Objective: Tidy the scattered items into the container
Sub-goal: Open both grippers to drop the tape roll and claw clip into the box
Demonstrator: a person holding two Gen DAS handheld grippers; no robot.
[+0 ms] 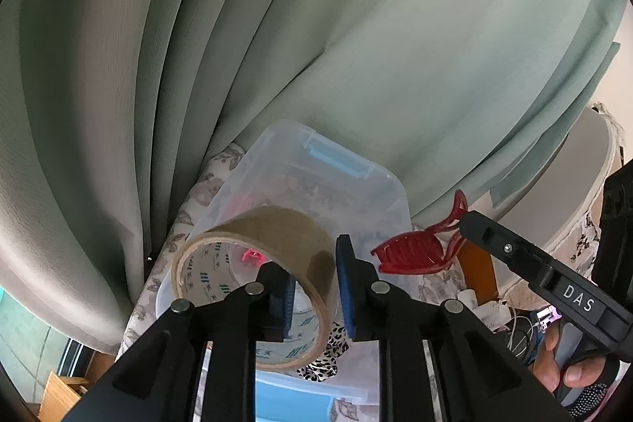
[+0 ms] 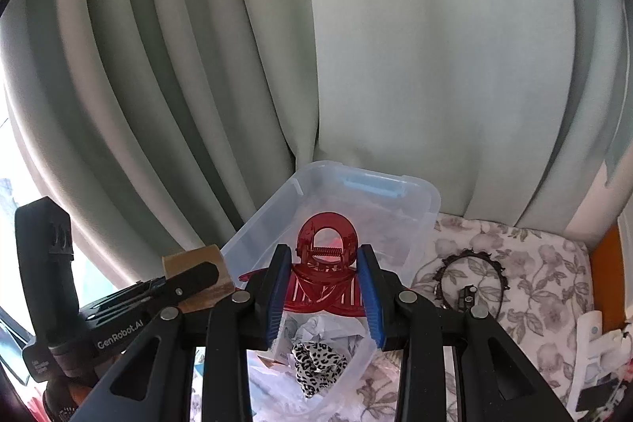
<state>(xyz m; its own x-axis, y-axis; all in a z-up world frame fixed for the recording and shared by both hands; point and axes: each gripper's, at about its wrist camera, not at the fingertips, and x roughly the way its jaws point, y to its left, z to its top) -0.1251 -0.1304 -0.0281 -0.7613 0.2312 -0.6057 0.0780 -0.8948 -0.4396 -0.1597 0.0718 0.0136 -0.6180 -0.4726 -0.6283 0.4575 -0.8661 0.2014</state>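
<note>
1. Left gripper point(image 1: 314, 287) pinches the wall of the brown tape roll point(image 1: 253, 283) above the clear container point(image 1: 316, 192); a leopard scrunchie point(image 1: 324, 358) already lies inside.
2. Right gripper point(image 2: 322, 297) clamps the red hair claw point(image 2: 322, 263) over the container's rim point(image 2: 368, 184); a dark ring point(image 2: 470, 287) remains on the floral worktop point(image 2: 534, 263).

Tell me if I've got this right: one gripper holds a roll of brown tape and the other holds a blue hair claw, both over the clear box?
Nearly. The hair claw is red, not blue, as the right wrist view shows; only the gripper's pads are blue. The tape roll and the clear box are as you say.
</note>
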